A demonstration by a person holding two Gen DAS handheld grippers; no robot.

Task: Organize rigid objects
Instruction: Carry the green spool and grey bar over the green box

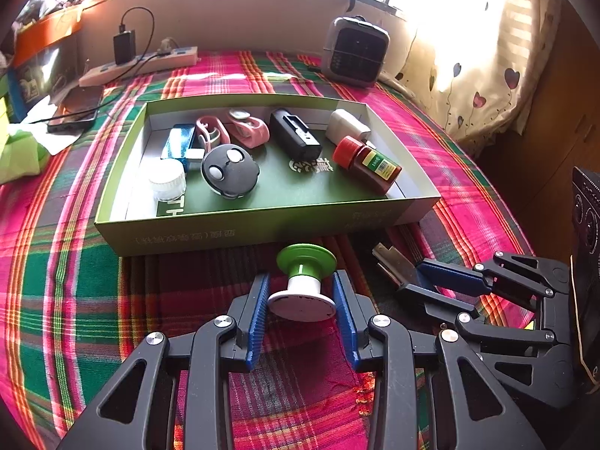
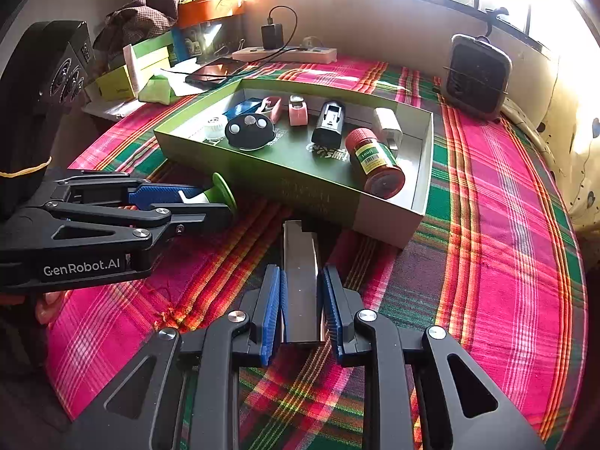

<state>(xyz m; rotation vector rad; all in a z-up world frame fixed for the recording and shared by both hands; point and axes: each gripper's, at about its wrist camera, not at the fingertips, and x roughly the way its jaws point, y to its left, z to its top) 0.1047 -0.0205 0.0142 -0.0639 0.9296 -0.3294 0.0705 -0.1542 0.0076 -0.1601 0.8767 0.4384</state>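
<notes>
A plaid cloth (image 1: 75, 300) covers the surface. On it lies a green box (image 1: 262, 225) with small things inside. Near its front wall, the left gripper (image 1: 302, 300) is closed on a green and white spool (image 1: 305, 281). To the right, the right gripper (image 2: 302, 300) clamps a metal stapler (image 2: 302, 262).

Green box (image 1: 262, 225) near wall blocks the way ahead of both grippers; open plaid cloth (image 2: 506, 262) right of it; clutter (image 2: 123, 75) crowds far left.
</notes>
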